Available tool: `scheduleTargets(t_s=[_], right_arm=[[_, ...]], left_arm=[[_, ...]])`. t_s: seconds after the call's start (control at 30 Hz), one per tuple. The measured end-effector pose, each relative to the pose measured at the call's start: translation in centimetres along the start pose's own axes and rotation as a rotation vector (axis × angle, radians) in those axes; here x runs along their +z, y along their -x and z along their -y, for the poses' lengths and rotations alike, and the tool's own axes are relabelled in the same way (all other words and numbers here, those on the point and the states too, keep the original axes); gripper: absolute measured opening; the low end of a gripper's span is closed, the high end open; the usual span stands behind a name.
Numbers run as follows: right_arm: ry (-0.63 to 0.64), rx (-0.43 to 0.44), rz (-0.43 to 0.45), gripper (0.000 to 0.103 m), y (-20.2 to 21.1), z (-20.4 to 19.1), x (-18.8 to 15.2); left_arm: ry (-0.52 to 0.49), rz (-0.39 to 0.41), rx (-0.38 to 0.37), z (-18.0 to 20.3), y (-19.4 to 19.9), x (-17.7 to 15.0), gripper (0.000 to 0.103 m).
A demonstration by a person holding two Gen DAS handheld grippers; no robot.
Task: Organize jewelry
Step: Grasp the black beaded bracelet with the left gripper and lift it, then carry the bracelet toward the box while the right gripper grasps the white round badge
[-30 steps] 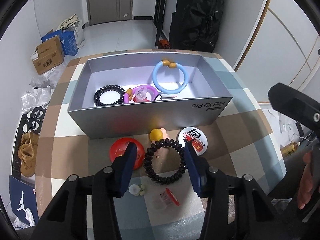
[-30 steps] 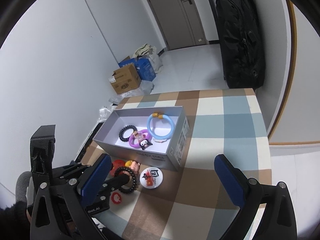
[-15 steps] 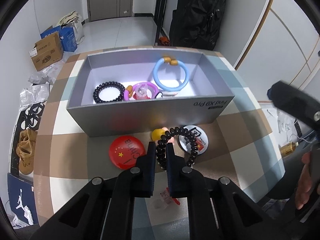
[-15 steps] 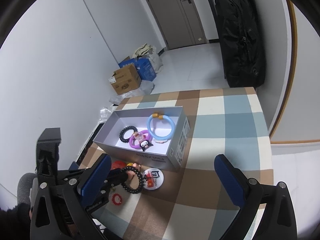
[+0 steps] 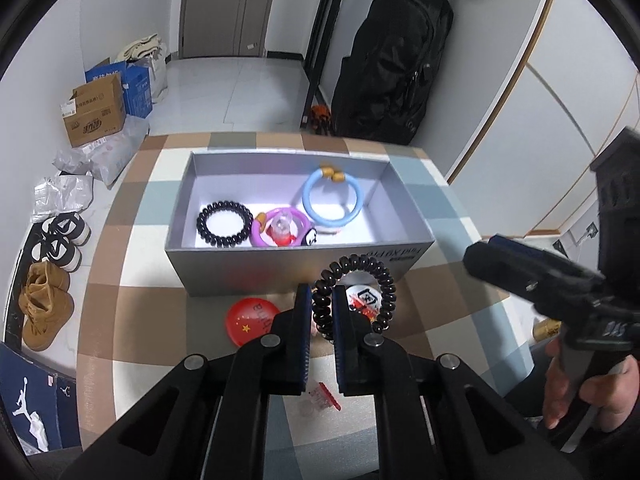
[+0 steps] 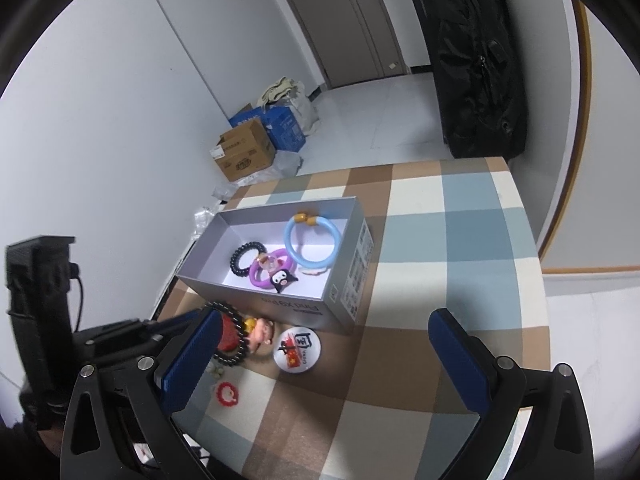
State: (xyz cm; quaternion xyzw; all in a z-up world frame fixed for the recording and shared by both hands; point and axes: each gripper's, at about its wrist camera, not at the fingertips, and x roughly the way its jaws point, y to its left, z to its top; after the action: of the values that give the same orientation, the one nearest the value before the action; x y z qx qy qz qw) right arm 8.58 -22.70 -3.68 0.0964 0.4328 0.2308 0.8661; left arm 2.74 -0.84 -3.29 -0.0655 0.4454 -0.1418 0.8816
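Observation:
My left gripper (image 5: 319,305) is shut on a black spiral hair tie (image 5: 384,280) and holds it upright above the table, just in front of the grey box (image 5: 240,268). The hair tie also shows in the right wrist view (image 6: 230,334). The box (image 6: 352,280) holds another black spiral tie (image 5: 225,224), a purple ring (image 5: 296,216) with charms and a light blue ring (image 5: 332,200). My right gripper (image 6: 324,352) is open and empty above the table, right of the left one.
On the table in front of the box lie a red flag badge (image 5: 250,320), a white round badge (image 6: 297,348), a small pig figure (image 6: 262,330) and a small red ring (image 6: 227,393). Boxes and shoes lie on the floor at the left.
My left gripper closed on the black spiral hair tie and lifted it off the table towards the box. The right gripper stayed open.

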Motion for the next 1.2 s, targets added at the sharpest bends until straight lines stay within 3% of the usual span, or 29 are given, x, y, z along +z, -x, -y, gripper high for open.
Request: scheduleTargets(t_s=[0.4,0.87,1.2], right_arm=[[0.015,-0.004,-0.076,0.102,-1.6,-0.3,-0.9],[0.196,-0.040,-0.178,0.084,-5.1,-3.9,-2.5],[0.266,-0.091,-0.243,0.051,-8.0,-5.4,-3.4]], left_arm=[[0.095,0.084,-0.017,-2.4,1.9,1.1,0.005],[0.161,0.086,-0.017,-5.0,2.2,1.0,0.005],[0.151,0.091,-0.024,-5.6,2.6,0.9,0.005]])
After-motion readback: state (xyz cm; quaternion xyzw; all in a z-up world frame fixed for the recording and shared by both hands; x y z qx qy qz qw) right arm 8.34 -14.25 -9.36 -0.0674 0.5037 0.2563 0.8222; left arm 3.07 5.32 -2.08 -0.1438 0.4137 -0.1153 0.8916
